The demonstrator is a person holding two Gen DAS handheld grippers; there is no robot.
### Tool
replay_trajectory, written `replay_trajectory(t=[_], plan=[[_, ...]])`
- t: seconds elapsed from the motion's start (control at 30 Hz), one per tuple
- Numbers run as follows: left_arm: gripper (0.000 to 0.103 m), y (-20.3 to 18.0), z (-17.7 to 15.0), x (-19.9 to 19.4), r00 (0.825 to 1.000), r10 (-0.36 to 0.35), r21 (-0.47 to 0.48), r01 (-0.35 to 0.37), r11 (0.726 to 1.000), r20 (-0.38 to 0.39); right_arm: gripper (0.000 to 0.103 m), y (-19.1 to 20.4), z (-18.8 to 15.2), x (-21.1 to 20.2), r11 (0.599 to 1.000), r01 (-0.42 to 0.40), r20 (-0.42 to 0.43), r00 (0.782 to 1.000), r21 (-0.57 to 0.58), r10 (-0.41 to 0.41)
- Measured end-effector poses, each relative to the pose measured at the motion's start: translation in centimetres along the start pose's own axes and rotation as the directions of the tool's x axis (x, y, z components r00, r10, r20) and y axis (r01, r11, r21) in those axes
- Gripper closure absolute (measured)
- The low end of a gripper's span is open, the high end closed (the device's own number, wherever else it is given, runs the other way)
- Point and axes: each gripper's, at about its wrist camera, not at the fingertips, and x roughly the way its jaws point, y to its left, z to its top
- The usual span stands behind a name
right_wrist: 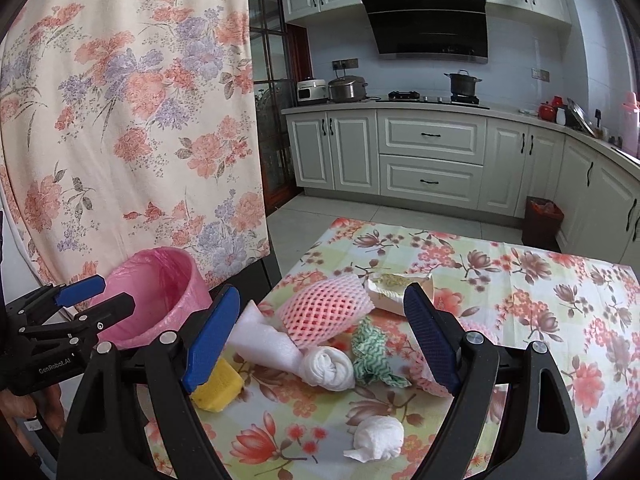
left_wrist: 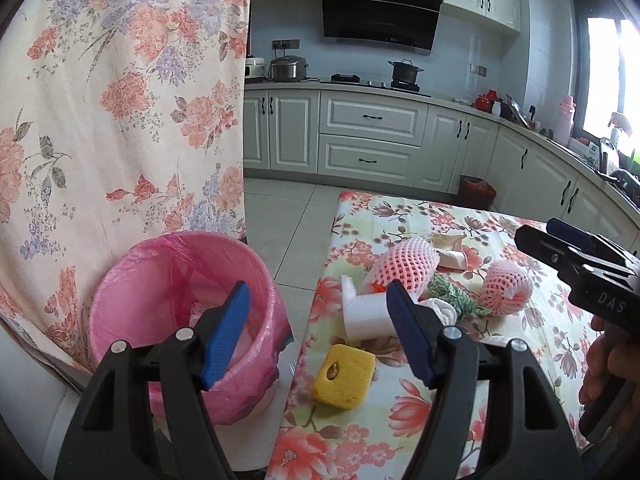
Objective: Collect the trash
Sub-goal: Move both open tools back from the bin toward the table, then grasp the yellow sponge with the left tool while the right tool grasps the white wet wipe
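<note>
Kitchen worktop (right_wrist: 520,280) in floral cloth, littered with foam netting (right_wrist: 326,306), tissue wads (right_wrist: 328,370) and sponge (left_wrist: 344,378); pink-lined bin (left_wrist: 180,280) beside its edge for easy drops; left tool (left_wrist: 318,328) and right tool (right_wrist: 320,340) both wide apart, holding nothing.

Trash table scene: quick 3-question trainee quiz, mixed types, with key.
1. True or false: the left gripper holds the yellow sponge.
2. Where does the pink bin stand relative to the table?
A. on it
B. beside its left edge
C. behind it
3. Fill in: the crumpled tissue nearest the right gripper is ____ in colour.

Key: 1 false, both grippers are open and empty; 2 B; 3 white.
</note>
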Motion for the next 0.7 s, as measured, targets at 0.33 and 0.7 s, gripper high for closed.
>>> replay_trajectory(t=[0.33,0.7], plan=[[0.035,-3.5,-1.8,2.5,0.997,-0.036,0.011,0.037,0.999,-0.063,0.023,-5.6,-3.5,0.1,0.996,0.055,-0.067,0.997,0.076,-0.050],[0.035,-4.3,-4.9,6.6,0.986,-0.041,-0.010,0.040,0.999,-0.161,0.023,-9.2,-7.4,1.4,0.990,0.092,-0.171,0.983,0.110,-0.072]])
